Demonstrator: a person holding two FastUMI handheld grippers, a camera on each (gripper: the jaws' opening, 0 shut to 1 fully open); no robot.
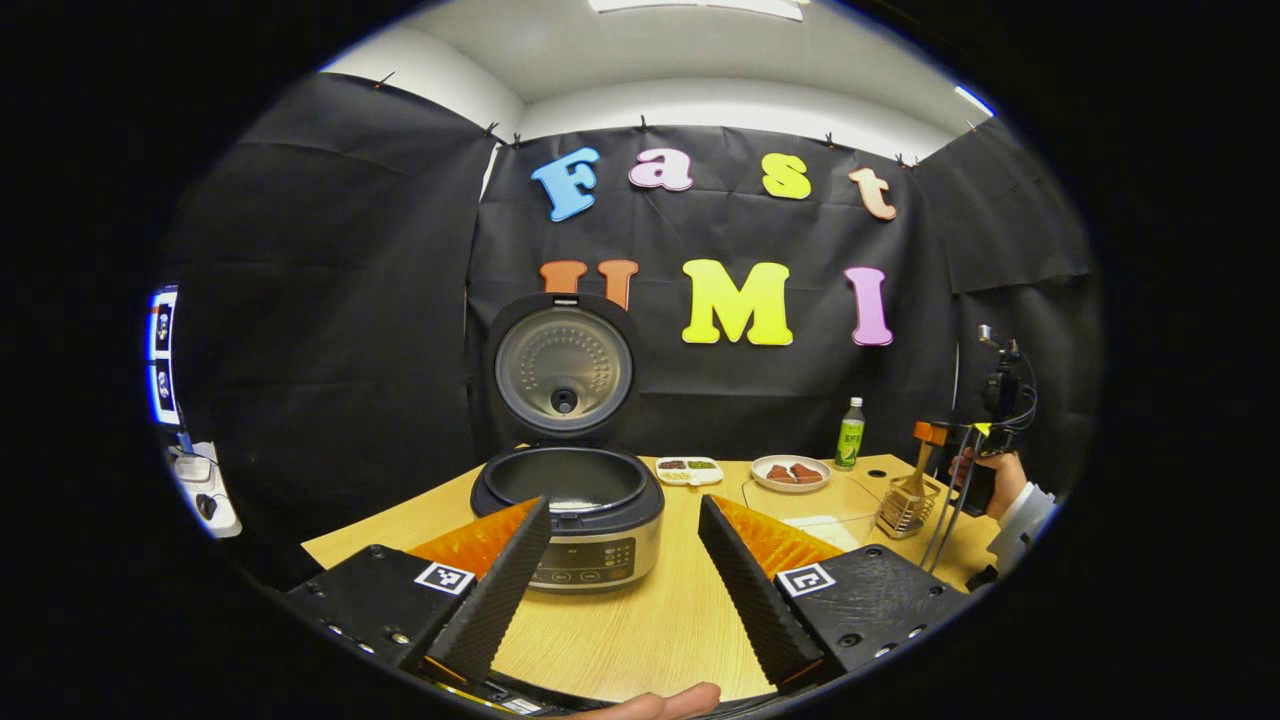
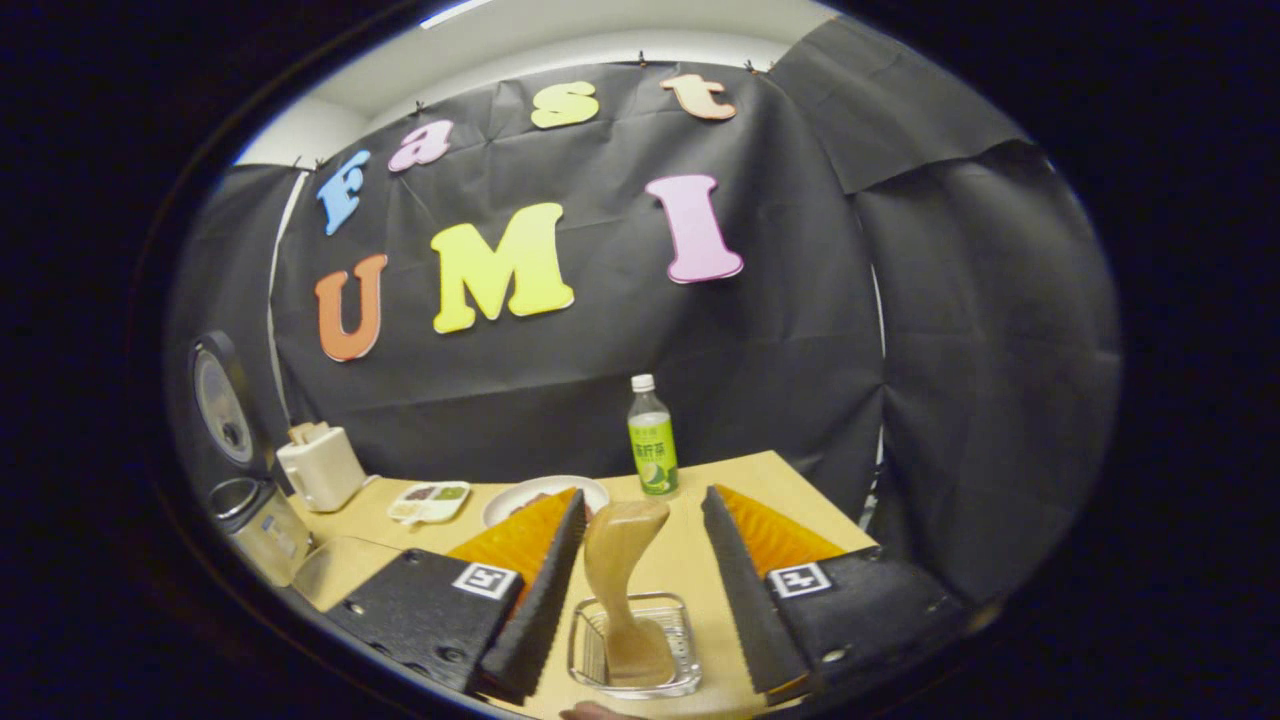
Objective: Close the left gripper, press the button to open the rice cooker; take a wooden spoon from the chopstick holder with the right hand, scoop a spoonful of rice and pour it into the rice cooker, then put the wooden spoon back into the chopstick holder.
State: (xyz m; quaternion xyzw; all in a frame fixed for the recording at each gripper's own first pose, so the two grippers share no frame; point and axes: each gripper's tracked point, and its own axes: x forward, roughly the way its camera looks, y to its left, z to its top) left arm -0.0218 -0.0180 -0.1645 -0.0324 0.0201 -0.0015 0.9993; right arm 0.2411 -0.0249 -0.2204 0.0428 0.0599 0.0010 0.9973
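The rice cooker [image 1: 570,520] stands open on the wooden table, its lid [image 1: 563,370] upright and its pot dark inside. My left gripper [image 1: 622,505] is open just in front of it, holding nothing. At the far right, my right gripper [image 1: 945,435] hovers over the wire chopstick holder [image 1: 905,508], where the wooden spoon [image 1: 922,470] stands. In the right gripper view the spoon [image 2: 615,560] rises from the holder [image 2: 680,640] between the spread fingers of the open right gripper [image 2: 643,495], close to the left finger. The cooker [image 2: 262,530] sits far left.
Along the back of the table are a green-labelled bottle [image 1: 850,435], a plate of reddish food [image 1: 790,472] and a small divided dish [image 1: 688,468]. A cream-white container [image 2: 320,465] stands beside the cooker. A sleeved hand [image 1: 1010,490] holds the right gripper. The table edge runs close on the right.
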